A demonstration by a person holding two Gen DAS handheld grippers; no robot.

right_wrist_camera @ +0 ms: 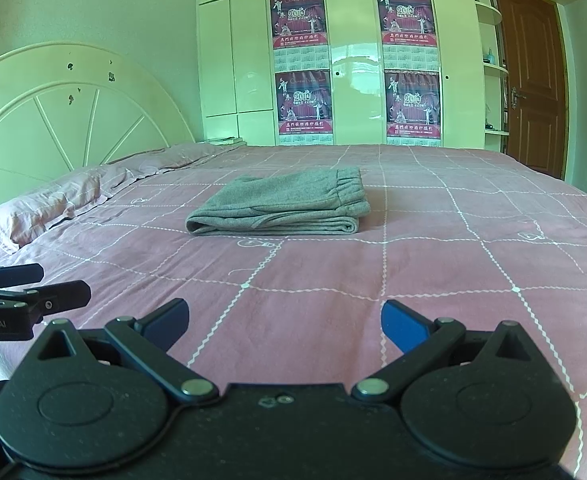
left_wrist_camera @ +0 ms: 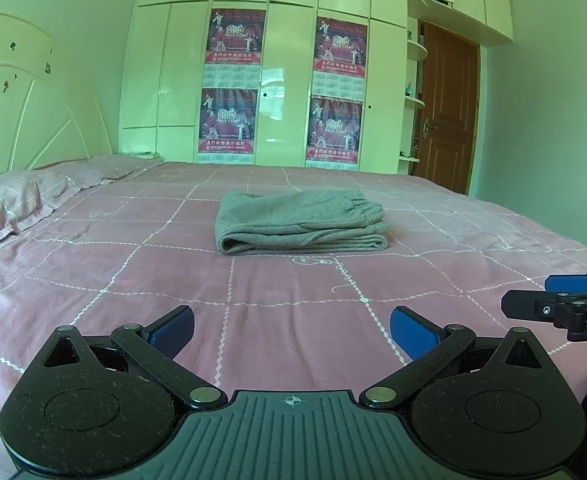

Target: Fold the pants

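Observation:
Grey pants (left_wrist_camera: 299,222) lie folded into a compact stack in the middle of the pink checked bed (left_wrist_camera: 133,280), elastic waistband to the right. The same pants (right_wrist_camera: 281,206) show in the right wrist view. My left gripper (left_wrist_camera: 291,330) hovers open over the near part of the bed, well short of the pants, nothing between its blue pads. My right gripper (right_wrist_camera: 283,324) is likewise open and empty, at a similar distance. Each gripper appears at the edge of the other's view: the right gripper (left_wrist_camera: 533,296) and the left gripper (right_wrist_camera: 49,284).
A pink pillow (right_wrist_camera: 45,208) lies at the left by the white headboard (right_wrist_camera: 73,108). A white wardrobe with red posters (left_wrist_camera: 229,84) stands behind the bed, a brown door (left_wrist_camera: 447,108) at the right. The bed edge falls away at right.

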